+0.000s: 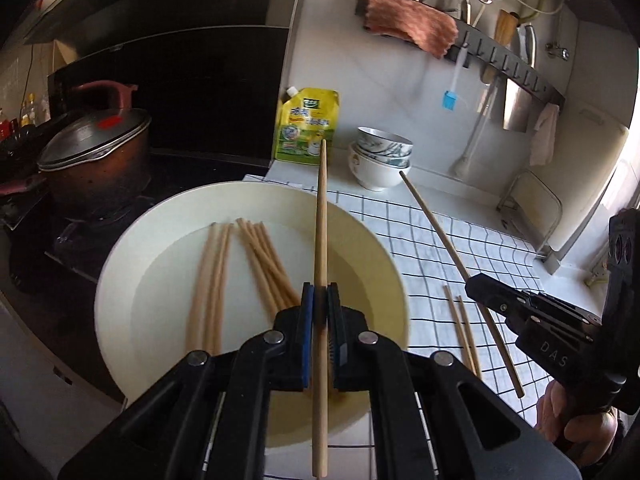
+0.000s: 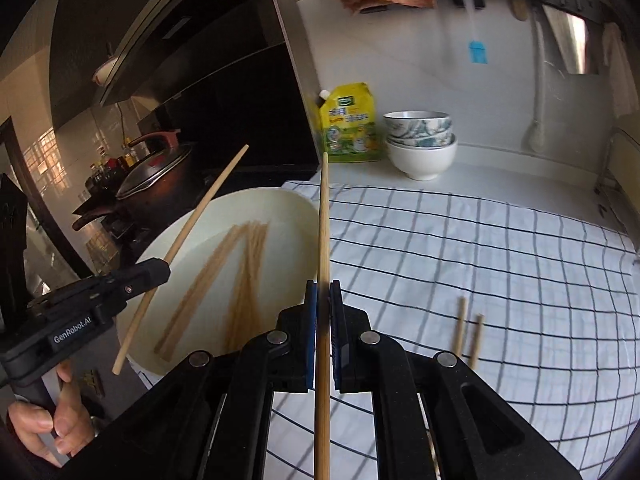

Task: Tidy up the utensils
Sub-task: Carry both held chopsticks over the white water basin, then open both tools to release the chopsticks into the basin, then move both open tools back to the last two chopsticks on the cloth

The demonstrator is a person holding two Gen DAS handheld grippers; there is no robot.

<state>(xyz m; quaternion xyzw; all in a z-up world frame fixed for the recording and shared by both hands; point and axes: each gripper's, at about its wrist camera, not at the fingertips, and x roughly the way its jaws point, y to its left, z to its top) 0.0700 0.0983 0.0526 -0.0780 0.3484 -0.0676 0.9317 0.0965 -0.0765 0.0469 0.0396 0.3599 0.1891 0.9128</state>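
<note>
The left gripper (image 1: 320, 300) was clamped on one chopstick (image 1: 321, 216) above the white plate (image 1: 120, 280), where more chopsticks (image 1: 240, 264) lay; the right gripper (image 2: 323, 296) pinched another chopstick (image 2: 324, 216) over the checked cloth (image 2: 480, 248), near two loose chopsticks (image 2: 468, 332)

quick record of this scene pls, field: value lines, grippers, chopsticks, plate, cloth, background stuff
left gripper: shut on one chopstick
right gripper: shut on another chopstick
plate: white, holds a loose bunch of chopsticks
cloth: checked, two chopsticks lying on it
bowls: stacked at the back wall
pouch: yellow, beside the bowls
pot: lidded, on the stove left of the plate
</note>
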